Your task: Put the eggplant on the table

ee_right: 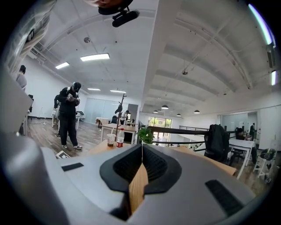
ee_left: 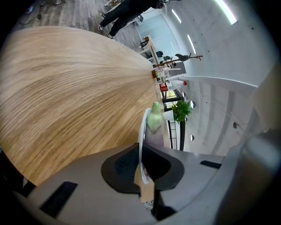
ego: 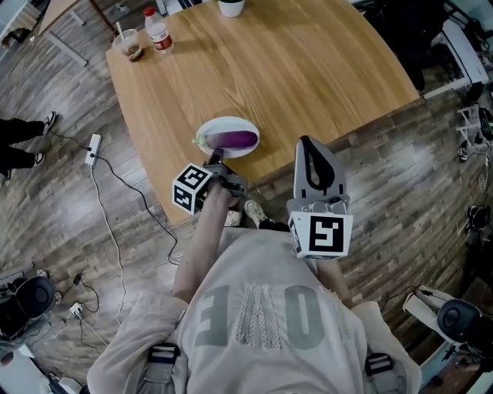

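A purple eggplant [ego: 233, 139] with a green stem lies on a white plate [ego: 248, 127] near the front edge of the wooden table [ego: 308, 69]. My left gripper [ego: 218, 159] is shut on the plate's near rim. In the left gripper view the thin white plate rim [ee_left: 142, 132] runs between the shut jaws of the left gripper [ee_left: 141, 169], with the eggplant's green cap [ee_left: 154, 119] just beyond. My right gripper [ego: 310, 150] hovers by the table's front edge, right of the plate, shut with nothing in it. The right gripper [ee_right: 141, 151] points level across the room.
A bottle [ego: 158, 31], a drink cup [ego: 128, 45] and a white pot [ego: 231, 7] stand at the table's far side. A power strip and cable [ego: 93, 148] lie on the floor at left. A person [ee_right: 69, 115] stands beyond the table.
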A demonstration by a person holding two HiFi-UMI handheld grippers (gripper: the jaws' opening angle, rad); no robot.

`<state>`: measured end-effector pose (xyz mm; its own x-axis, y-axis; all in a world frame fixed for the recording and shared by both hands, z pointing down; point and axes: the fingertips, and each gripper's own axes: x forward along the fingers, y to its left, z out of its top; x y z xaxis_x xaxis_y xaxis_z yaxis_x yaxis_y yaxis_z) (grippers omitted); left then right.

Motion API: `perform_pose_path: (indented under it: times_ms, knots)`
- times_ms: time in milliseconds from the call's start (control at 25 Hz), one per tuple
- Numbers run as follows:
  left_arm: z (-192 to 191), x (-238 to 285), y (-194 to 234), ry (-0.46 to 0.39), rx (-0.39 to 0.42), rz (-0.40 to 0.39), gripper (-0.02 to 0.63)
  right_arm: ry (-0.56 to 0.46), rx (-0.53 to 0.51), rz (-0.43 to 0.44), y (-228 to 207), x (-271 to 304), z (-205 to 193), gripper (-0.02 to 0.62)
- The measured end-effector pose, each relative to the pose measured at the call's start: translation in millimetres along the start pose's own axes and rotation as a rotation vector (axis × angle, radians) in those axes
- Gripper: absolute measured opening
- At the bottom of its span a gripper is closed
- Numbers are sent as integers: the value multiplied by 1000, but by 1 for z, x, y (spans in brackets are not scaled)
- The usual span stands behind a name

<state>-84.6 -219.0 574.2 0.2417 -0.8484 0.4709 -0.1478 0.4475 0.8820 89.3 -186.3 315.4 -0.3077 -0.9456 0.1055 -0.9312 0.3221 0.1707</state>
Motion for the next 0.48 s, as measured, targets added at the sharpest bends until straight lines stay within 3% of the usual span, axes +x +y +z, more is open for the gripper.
perform_pose_path:
  times_ms: [480]
  knots:
    - [-2, 12, 22, 25, -14, 35, 21, 34, 6, -61, -13, -10, -11, 20]
